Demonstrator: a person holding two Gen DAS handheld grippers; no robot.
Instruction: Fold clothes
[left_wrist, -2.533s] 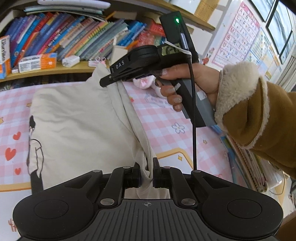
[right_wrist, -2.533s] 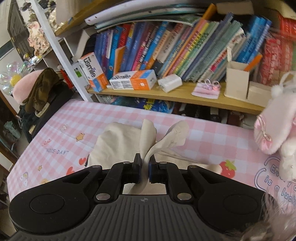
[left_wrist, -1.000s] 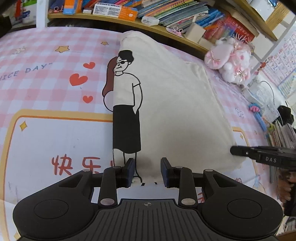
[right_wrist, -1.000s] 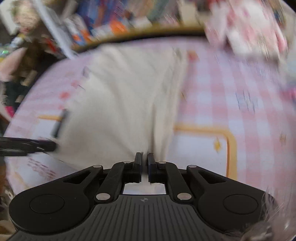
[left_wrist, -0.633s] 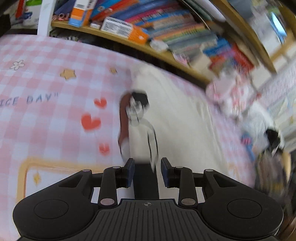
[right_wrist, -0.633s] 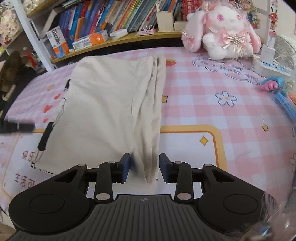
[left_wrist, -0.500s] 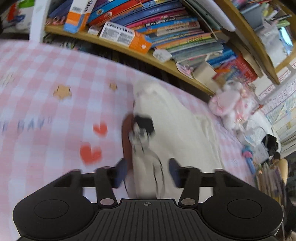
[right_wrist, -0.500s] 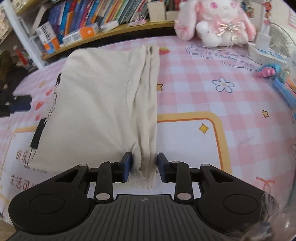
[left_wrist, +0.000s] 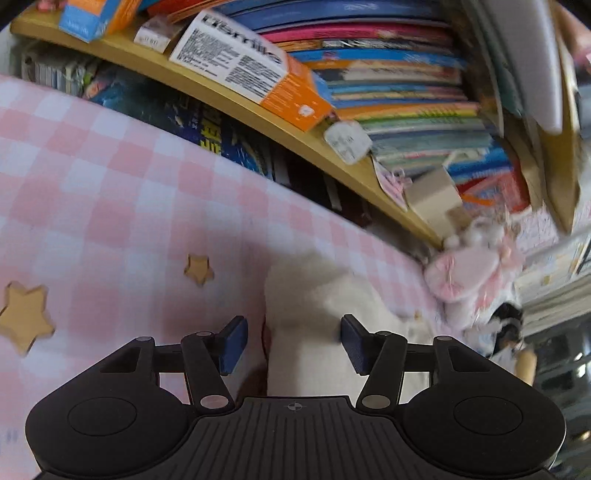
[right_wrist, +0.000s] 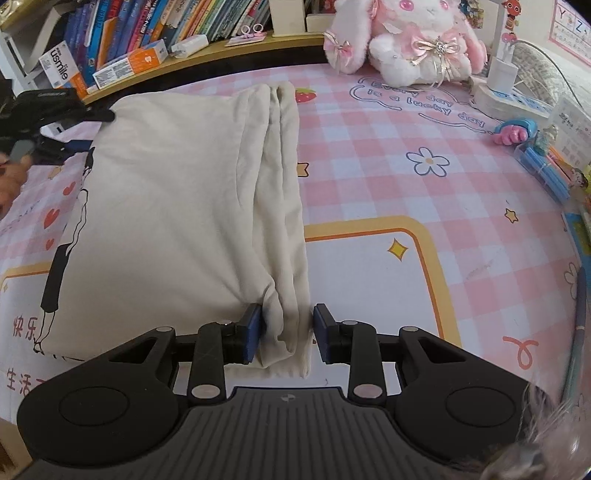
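Two grippers open, cream shirt (right_wrist: 177, 206) (folded)

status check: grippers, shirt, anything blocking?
Left gripper open at shirt's far corner. Right gripper open, straddling near folded edge. Cream shirt lies folded flat on the mat. Plush bunny clear.

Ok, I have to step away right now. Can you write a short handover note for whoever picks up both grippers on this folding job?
Left hand-held gripper: open, holding nothing, poised over the far corner of the cream T-shirt.
Right hand-held gripper: open, its fingers either side of the shirt's near end of the folded-in right edge, not clamped.
The shirt lies flat on the pink checked mat, lengthwise, with its right side already folded over in a bunched strip.
Done: the lengthwise side fold.
Left: probably close both grippers on the shirt and fold it across, then square it up.
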